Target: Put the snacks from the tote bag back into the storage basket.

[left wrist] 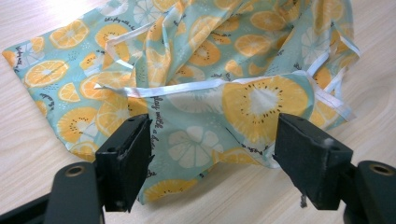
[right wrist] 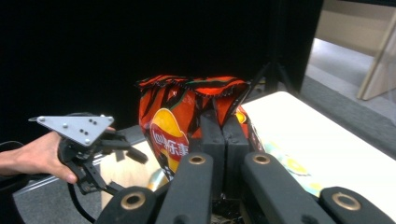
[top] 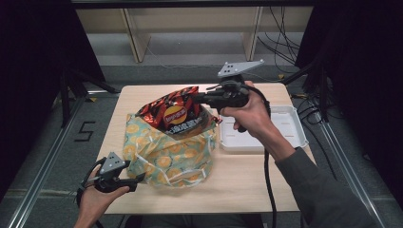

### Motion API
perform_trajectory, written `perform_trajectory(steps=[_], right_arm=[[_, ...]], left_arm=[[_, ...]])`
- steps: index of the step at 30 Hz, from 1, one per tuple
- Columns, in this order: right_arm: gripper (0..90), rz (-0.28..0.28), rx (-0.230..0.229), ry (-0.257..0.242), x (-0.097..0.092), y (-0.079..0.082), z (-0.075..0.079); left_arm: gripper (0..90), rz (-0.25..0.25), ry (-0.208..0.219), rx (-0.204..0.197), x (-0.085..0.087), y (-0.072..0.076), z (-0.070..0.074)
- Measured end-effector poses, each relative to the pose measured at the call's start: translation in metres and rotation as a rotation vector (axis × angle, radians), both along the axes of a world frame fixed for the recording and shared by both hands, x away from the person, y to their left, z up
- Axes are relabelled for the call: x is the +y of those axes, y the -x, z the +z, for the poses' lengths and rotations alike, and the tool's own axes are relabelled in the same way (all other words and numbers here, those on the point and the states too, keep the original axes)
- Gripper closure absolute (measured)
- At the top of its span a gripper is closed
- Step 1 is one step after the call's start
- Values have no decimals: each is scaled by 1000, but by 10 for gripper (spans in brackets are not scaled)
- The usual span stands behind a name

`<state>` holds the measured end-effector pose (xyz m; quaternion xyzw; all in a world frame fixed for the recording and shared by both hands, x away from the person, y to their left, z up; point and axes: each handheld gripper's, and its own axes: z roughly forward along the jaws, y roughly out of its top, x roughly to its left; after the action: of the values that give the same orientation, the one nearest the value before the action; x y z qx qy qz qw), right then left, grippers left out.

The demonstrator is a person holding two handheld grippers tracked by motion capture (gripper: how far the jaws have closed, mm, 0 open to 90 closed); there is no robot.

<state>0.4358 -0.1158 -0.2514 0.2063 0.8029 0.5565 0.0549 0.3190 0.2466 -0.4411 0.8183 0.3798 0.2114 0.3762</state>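
right gripper (right wrist: 224, 135) clamps chip bag (right wrist: 187, 116) — lifted (left gripper (left wrist: 212, 149) open)

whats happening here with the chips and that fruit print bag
A person works at a wooden table with a gripper in each hand. The right gripper is shut on a red chip bag, holding it at the mouth of a fruit-print cloth bag. The left gripper sits open at the cloth bag's near edge, its fingers either side of the fabric without pinching it. A white tray lies to the right.
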Motion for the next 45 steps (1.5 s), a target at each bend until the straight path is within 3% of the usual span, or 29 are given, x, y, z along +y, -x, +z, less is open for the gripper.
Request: perform_trajectory(steps=[2, 4, 6, 7, 10, 15, 18, 19, 21, 22, 26, 29, 35, 36, 40, 41, 42, 44, 45], right_arm=[[900, -17, -19, 2, -11, -4, 4], [900, -40, -32, -1, -23, -6, 8], [900, -75, -26, 3, -34, -7, 12], [900, -82, -25, 7, -41, -8, 14], [900, -124, -30, 8, -59, -10, 18], [900, -184, -42, 19, -85, -13, 18], [900, -218, -19, 23, -98, -14, 14], [900, -224, -33, 26, -102, -16, 12], [900, -244, -11, 22, -108, -15, 10], [900, -248, -28, 32, -112, -17, 9], [900, -280, 7, 29, -121, -18, 4], [900, -287, -25, 35, -127, -22, 0], [900, -311, 22, 32, -131, -23, -6], [900, -308, 3, 38, -132, -25, -7], [900, -323, 17, 38, -135, -25, -12], [900, -316, 10, 38, -136, -26, -13], [900, -326, 18, 38, -137, -26, -14], [900, -331, 36, 39, -139, -25, -15], [900, -334, 26, 38, -140, -26, -17]], left_arm=[[272, -30, -47, -14, 3, -2, 2], [272, -17, -23, -15, 1, -2, 1], [272, -19, -39, -8, 2, -2, 1], [272, -17, -13, -12, 0, -2, 0], [272, -4, 4, -5, -1, -1, -1], [272, -11, -11, -5, 0, -2, -1], [271, -10, -8, -8, 0, -2, -1], [271, -28, -32, -10, 1, -3, 0], [271, -31, -56, -10, 2, -4, 1], [271, -28, -42, -11, 1, -3, 0], [271, -22, -34, -2, 0, -3, 0], [271, -18, -36, -1, 1, -3, 0], [271, -28, -37, -7, 1, -4, 0], [271, -28, -39, -5, 1, -3, 0], [271, -28, -22, -4, 0, -4, -1], [271, -27, -36, -3, 1, -3, -1], [271, -12, -5, 3, -1, -3, -2], [271, -17, -24, 3, 0, -3, -1], [271, -10, -6, -1, -2, -3, -2]])
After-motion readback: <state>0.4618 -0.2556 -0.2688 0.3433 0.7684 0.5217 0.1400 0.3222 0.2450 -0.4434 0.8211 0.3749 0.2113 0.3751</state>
